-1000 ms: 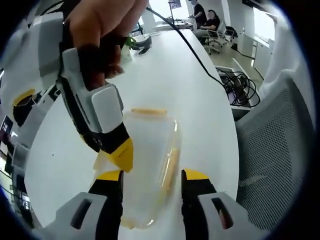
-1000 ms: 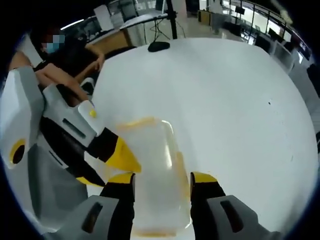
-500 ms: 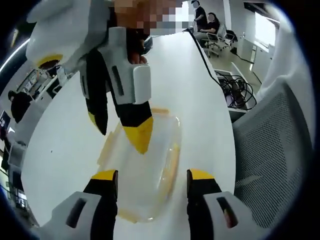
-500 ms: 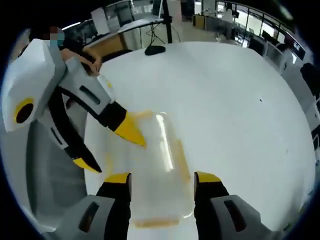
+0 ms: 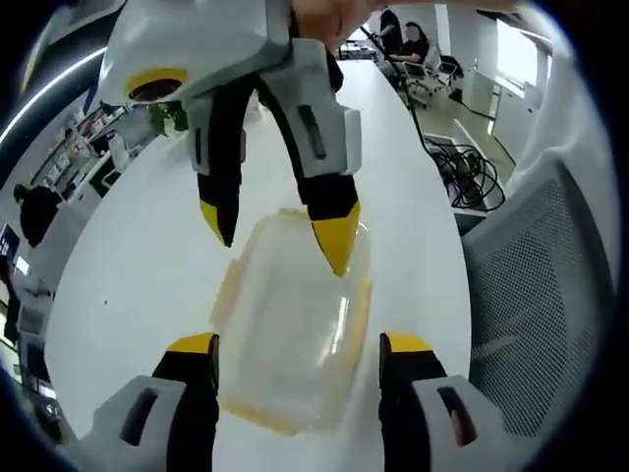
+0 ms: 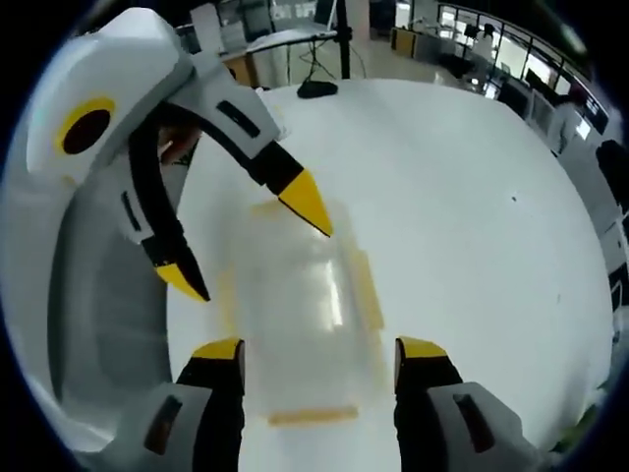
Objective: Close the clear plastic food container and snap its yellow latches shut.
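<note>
A clear plastic food container [image 5: 295, 329] with its lid on lies on the white table [image 5: 138, 275]. Yellow latches [image 5: 358, 315] run along its sides. My left gripper [image 5: 298, 349] is open, its jaws standing to either side of the container's near end. My right gripper [image 5: 277, 236] comes down from above, open, its yellow tips spread over the far end. In the right gripper view the container [image 6: 295, 295] lies between my right gripper's [image 6: 320, 352] open jaws. There a yellow latch [image 6: 313, 416] shows at the near end, and the left gripper [image 6: 246, 244] reaches in over the far end.
A grey mesh chair [image 5: 550, 295] stands close to the table's edge, with a tangle of cables [image 5: 472, 167] on the floor beyond. People sit at the far end [image 5: 413, 39]. A black object [image 6: 319, 88] lies far off on the table [image 6: 472, 226].
Both grippers have risen from the container. The right one has swung from the container's left side to above its far end. Both sets of jaws stand a little wider.
</note>
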Demonstrator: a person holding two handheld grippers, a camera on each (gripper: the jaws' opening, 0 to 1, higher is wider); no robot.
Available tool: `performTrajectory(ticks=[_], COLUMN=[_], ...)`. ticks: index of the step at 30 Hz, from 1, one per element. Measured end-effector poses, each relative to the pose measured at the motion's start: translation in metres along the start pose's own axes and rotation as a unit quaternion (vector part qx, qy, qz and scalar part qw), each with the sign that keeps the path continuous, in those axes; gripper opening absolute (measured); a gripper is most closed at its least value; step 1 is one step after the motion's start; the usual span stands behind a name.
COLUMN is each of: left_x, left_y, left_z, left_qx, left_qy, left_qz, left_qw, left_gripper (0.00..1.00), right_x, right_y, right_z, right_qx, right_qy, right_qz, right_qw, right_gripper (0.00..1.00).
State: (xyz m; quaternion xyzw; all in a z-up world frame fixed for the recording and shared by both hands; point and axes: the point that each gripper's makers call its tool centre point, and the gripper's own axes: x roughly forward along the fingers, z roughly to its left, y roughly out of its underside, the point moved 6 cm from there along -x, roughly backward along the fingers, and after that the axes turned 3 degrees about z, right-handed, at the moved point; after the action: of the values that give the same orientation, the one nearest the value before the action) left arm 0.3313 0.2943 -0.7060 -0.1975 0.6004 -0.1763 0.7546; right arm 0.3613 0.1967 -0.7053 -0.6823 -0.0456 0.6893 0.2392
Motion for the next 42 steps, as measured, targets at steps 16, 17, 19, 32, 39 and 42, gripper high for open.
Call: performTrajectory(ticks=[16,17,19,32,39,42], left_x=[0.008,0.009,0.011,0.021,0.026,0.028], left_y=[0.019,0.02,0.022,0.026,0.026,0.026], left_z=[0.013,0.014,0.014,0.015,0.017,0.017], left_qx=[0.015,0.017,0.017,0.043,0.05,0.056], left_qy=[0.009,0.008,0.011,0.018,0.023,0.023], left_qz=[0.038,0.04,0.044,0.064,0.069,0.071], left_qw=[0.9991,0.999,0.9988,0.9969,0.9961,0.9956], left_gripper=[0.76,0.76,0.76,0.77,0.8,0.81], right_x=[0.003,0.003,0.005,0.015,0.019,0.02], right_y=[0.011,0.011,0.013,0.023,0.028,0.029], right_z=[0.012,0.013,0.015,0.018,0.014,0.013], right_qx=[-0.034,-0.043,-0.056,-0.065,-0.071,-0.072], right_qy=[0.021,0.027,0.032,0.056,0.065,0.062], right_qz=[0.018,0.023,0.03,0.042,0.053,0.055], right_qw=[0.999,0.9984,0.9975,0.9954,0.9939,0.994], right_gripper=[0.72,0.73,0.73,0.79,0.79,0.79])
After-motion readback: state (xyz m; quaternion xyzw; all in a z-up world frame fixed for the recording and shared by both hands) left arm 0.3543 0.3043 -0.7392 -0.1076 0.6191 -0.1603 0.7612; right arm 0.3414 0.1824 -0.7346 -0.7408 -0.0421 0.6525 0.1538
